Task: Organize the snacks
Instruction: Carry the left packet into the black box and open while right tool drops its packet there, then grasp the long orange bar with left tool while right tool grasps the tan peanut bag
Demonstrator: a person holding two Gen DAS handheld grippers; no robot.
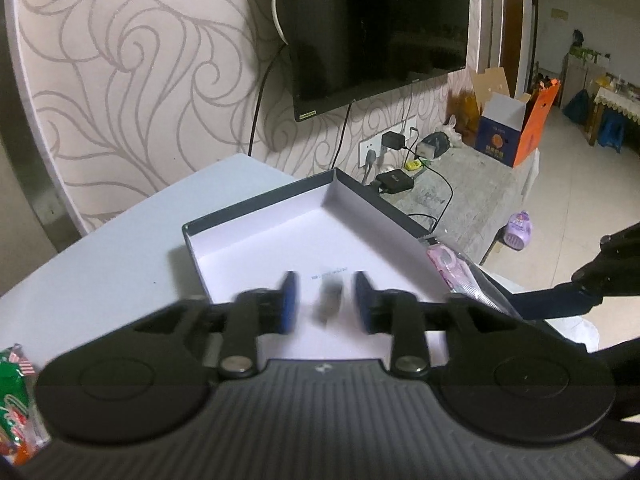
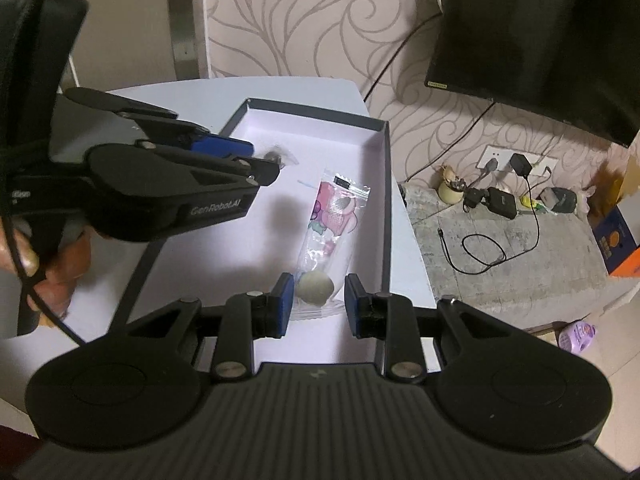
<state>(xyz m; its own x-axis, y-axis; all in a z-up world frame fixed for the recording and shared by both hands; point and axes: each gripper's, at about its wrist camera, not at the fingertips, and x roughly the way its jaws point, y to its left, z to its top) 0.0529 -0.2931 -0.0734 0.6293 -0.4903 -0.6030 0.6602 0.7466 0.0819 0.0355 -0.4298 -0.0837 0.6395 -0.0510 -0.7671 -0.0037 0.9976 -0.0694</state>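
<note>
A shallow white box with dark walls [image 1: 256,200] [image 2: 382,184] lies on the pale table [image 1: 120,248]. My left gripper [image 1: 325,303] is open over the box; a small blurred dark snack [image 1: 329,300] is between its blue pads, apart from both. It also shows in the right wrist view [image 2: 276,157], just beyond the left gripper [image 2: 256,160]. My right gripper [image 2: 316,303] is open over the box's near part. A clear pink-printed packet [image 2: 334,216] with a pale round sweet [image 2: 315,288] lies in the box between its pads. The packet [image 1: 460,270] shows at the box's right wall.
A green and red snack packet [image 1: 14,396] lies at the table's left edge. A wall-mounted TV [image 1: 376,28] hangs behind. A low stone bench [image 2: 520,248] with chargers and cables stands to the right, with cardboard boxes [image 1: 516,128] and a purple container [image 1: 520,230] nearby.
</note>
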